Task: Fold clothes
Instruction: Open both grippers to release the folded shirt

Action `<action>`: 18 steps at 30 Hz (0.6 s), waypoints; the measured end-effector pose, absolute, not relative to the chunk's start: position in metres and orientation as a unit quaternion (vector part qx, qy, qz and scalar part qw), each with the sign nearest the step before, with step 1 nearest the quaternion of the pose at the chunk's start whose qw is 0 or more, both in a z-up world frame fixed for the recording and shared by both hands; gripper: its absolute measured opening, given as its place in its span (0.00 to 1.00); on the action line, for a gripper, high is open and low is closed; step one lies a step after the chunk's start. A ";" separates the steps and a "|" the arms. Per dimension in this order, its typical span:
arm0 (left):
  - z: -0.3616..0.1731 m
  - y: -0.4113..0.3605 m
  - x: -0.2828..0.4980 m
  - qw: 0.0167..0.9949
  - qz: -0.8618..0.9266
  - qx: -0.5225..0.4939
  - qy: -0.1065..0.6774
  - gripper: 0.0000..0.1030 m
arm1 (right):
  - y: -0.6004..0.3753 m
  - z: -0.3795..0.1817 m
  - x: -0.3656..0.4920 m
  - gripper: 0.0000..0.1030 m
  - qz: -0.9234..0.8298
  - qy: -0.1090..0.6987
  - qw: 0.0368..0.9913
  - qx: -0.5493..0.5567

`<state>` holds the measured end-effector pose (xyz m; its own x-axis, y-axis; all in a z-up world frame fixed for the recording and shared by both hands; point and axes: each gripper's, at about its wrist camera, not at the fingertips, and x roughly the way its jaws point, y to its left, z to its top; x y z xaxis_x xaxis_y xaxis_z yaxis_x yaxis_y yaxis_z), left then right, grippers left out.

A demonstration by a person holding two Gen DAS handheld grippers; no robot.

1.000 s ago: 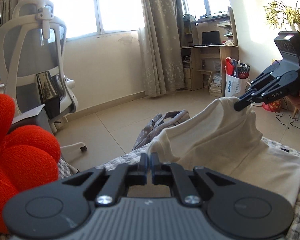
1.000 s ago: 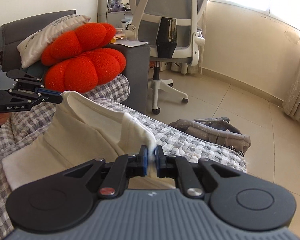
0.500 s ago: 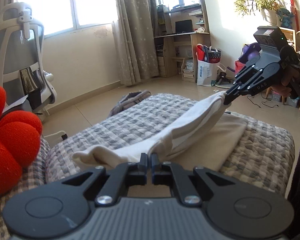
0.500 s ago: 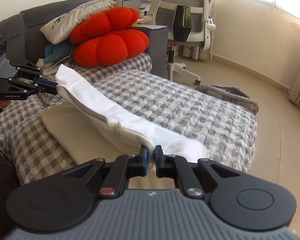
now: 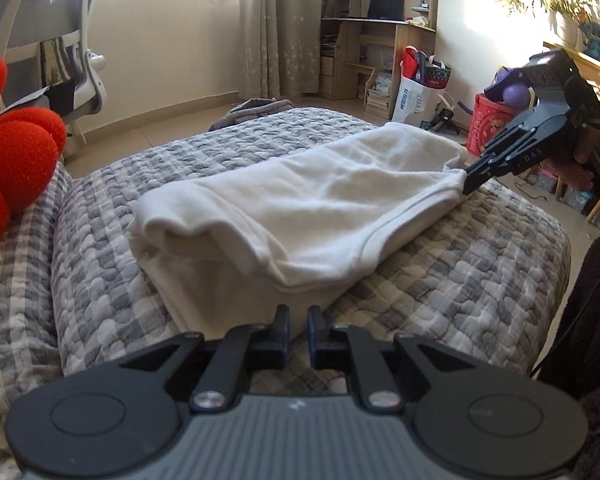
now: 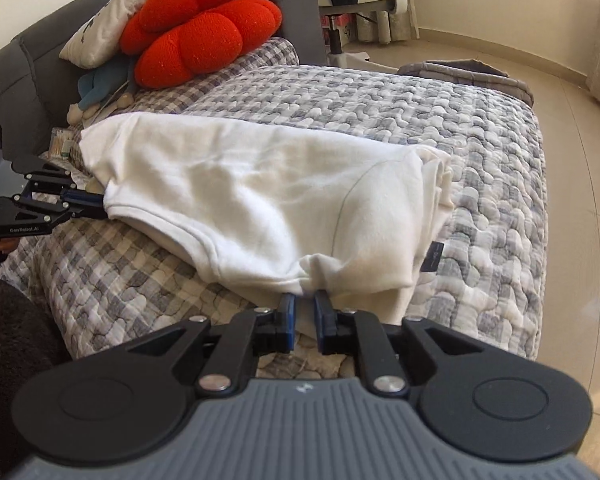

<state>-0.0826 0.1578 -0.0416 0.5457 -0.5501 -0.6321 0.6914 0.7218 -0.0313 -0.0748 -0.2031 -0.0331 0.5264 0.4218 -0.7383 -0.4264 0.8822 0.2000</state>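
A white garment (image 5: 300,200) lies folded double on the grey checked quilt (image 5: 460,280) of the sofa. My left gripper (image 5: 298,314) sits low at the garment's near hem. Its jaws are opening, a narrow gap shows between them, and the cloth edge lies just ahead of the tips. In the right wrist view the left gripper (image 6: 100,202) touches the garment (image 6: 260,200) at its far left corner. My right gripper (image 6: 304,300) is at the other hem corner, jaws opening, with a bunched bit of cloth at its tips. The left wrist view shows the right gripper (image 5: 466,186) against that corner.
A red knotted cushion (image 6: 196,28) and a white pillow (image 6: 100,32) lie at the sofa's back. An office chair (image 5: 60,20) stands beyond the armrest. A grey garment (image 6: 468,72) lies past the quilt's far edge. Bags (image 5: 416,92) stand by a desk. A dark sleeve (image 5: 588,280) is at the right.
Both grippers came down and carried the lifted half of the garment over onto the lower half, where it now lies flat. Both pairs of jaws have parted slightly.
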 end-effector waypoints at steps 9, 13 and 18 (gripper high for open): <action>0.003 0.214 -0.074 0.894 -0.301 -0.081 0.321 0.63 | -0.234 -0.007 -0.090 0.43 0.185 0.405 0.892 0.081; 0.016 0.227 -0.057 0.892 -0.278 -0.164 0.316 0.63 | -0.247 -0.002 -0.077 0.43 0.155 0.402 0.892 0.137; 0.009 0.214 -0.037 0.890 -0.250 -0.181 0.335 0.63 | -0.244 -0.009 -0.065 0.43 0.145 0.412 0.886 0.157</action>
